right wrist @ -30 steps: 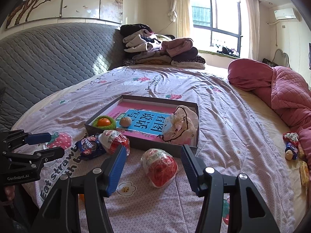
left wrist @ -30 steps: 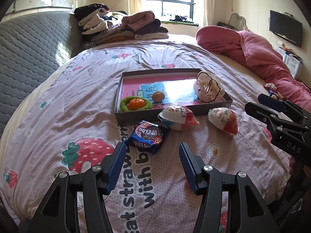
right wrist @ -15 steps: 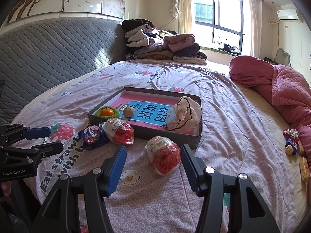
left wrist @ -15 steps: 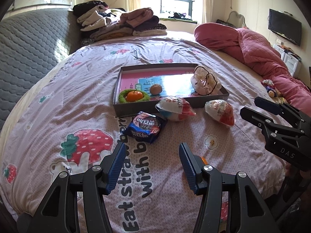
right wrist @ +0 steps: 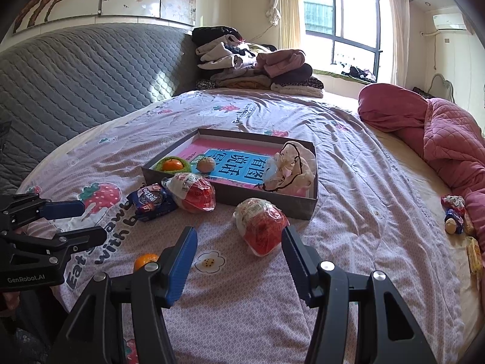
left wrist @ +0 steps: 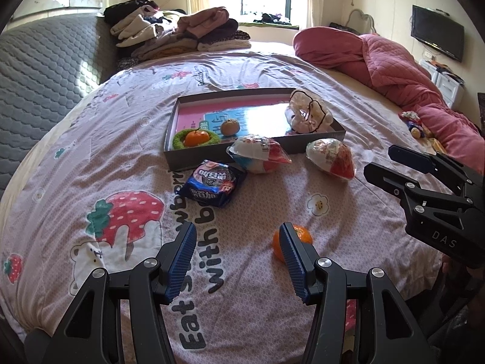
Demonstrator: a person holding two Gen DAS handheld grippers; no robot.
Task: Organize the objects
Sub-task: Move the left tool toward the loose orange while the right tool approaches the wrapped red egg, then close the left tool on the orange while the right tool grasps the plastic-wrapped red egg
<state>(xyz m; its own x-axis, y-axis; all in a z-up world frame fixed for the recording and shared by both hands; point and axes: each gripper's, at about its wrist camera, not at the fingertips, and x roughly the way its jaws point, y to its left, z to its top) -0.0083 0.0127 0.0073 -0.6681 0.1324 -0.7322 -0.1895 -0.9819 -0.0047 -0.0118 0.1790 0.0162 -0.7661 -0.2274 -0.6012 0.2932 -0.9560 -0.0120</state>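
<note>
My left gripper (left wrist: pixel 238 241) hovers open over the strawberry-print bedsheet with nothing between its fingers. A loose orange (left wrist: pixel 300 236) lies just behind its right finger. Ahead lie a blue snack pack (left wrist: pixel 212 186) and two plastic-wrapped egg toys (left wrist: pixel 257 157) (left wrist: pixel 332 157), in front of a shallow grey box (left wrist: pixel 182 160). The box holds an orange in a green ring (left wrist: pixel 197 138), a small brown fruit (left wrist: pixel 229 127) and a bundled bag (left wrist: pixel 309 115). My right gripper (right wrist: pixel 239 239) is open too, and one wrapped egg toy (right wrist: pixel 260 224) lies just beyond its fingertips.
A pink quilt (right wrist: pixel 439 139) is heaped along the bed's right side, with small toys (right wrist: pixel 453 212) beside it. Folded clothes (right wrist: pixel 251 63) are stacked at the far end by the grey headboard (right wrist: pixel 75 85). Each gripper shows at the edge of the other's view.
Both views have drawn back a little from the box. The loose orange has come into sight beside the left gripper's right finger. Neither gripper's opening has changed.
</note>
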